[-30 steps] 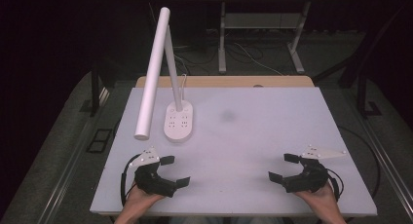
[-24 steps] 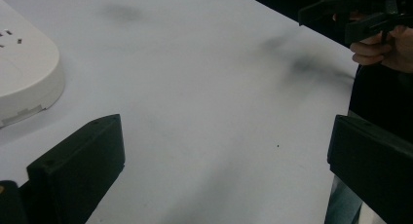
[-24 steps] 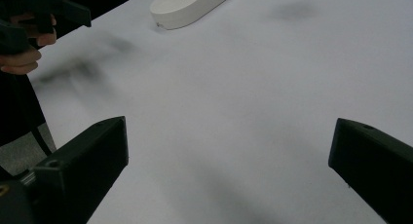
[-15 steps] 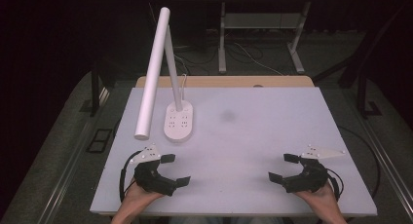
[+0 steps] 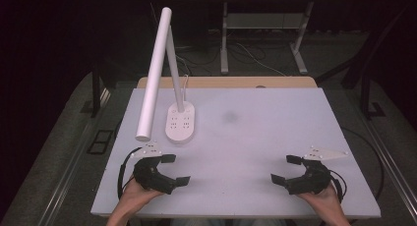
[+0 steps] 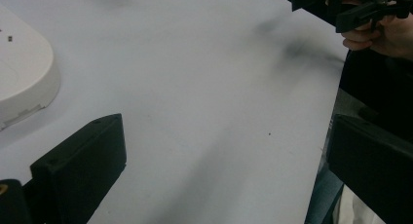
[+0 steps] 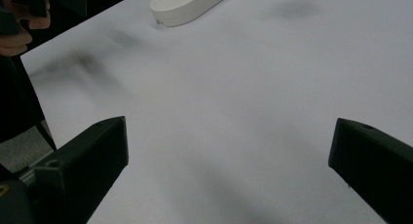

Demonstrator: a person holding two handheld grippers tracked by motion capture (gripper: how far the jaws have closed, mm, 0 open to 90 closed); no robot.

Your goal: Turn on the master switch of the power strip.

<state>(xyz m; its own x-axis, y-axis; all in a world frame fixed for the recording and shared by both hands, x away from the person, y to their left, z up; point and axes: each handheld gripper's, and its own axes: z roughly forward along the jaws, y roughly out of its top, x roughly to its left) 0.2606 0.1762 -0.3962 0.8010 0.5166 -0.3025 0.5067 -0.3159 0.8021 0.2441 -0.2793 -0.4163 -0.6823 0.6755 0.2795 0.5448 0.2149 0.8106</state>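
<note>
A white desk lamp [image 5: 162,73] stands at the table's back left on an oval white base [image 5: 180,123] with small sockets; its long tube head slopes down toward the front left. My left gripper [image 5: 176,169] rests near the front left edge, open and holding nothing, a short way in front of the base [image 6: 19,83]. Near the front right edge my right gripper [image 5: 285,169] is open too, with bare table between its jaws. The lamp base [image 7: 187,4] lies far ahead in the right gripper view, and the left gripper [image 7: 48,5] sits at that view's top left corner.
The white table top [image 5: 246,137] carries a faint dark smudge [image 5: 229,117] near its middle. A wooden strip [image 5: 226,82] runs along the far edge. Beyond it are table legs and cables on a dark floor. The right gripper and hand [image 6: 360,14] appear across the table in the left gripper view.
</note>
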